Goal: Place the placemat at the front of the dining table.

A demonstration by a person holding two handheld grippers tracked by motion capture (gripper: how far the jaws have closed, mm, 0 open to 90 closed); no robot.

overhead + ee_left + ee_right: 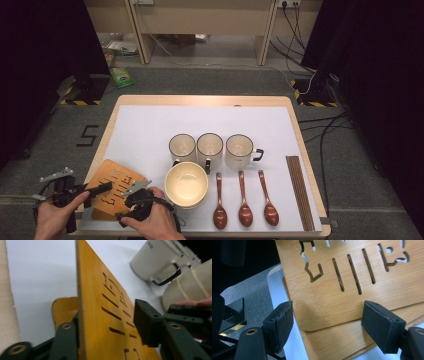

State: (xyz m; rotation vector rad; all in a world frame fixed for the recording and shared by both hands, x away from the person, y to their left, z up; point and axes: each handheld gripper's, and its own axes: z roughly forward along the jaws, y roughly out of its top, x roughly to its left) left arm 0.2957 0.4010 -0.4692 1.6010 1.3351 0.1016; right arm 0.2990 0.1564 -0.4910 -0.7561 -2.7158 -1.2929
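A stack of slotted bamboo boards lies at the table's front left corner. The top board point(116, 186) point(100, 290) point(342, 300) is tipped up off the lower board point(63, 310) point(337, 340). My left gripper point(102, 190) point(105, 322) straddles the top board's left edge, one jaw behind it and one in front, jaws wide apart. My right gripper point(127, 196) point(328, 315) hovers open over the board's near rounded corner, pads on either side, touching nothing.
A cream bowl point(186, 184) point(187, 287) sits just right of the boards. Behind it stand three mugs point(210, 147). Three wooden spoons point(244, 200) and a bundle of chopsticks point(299, 192) lie to the right. The white mat point(150, 125) is bare at the back.
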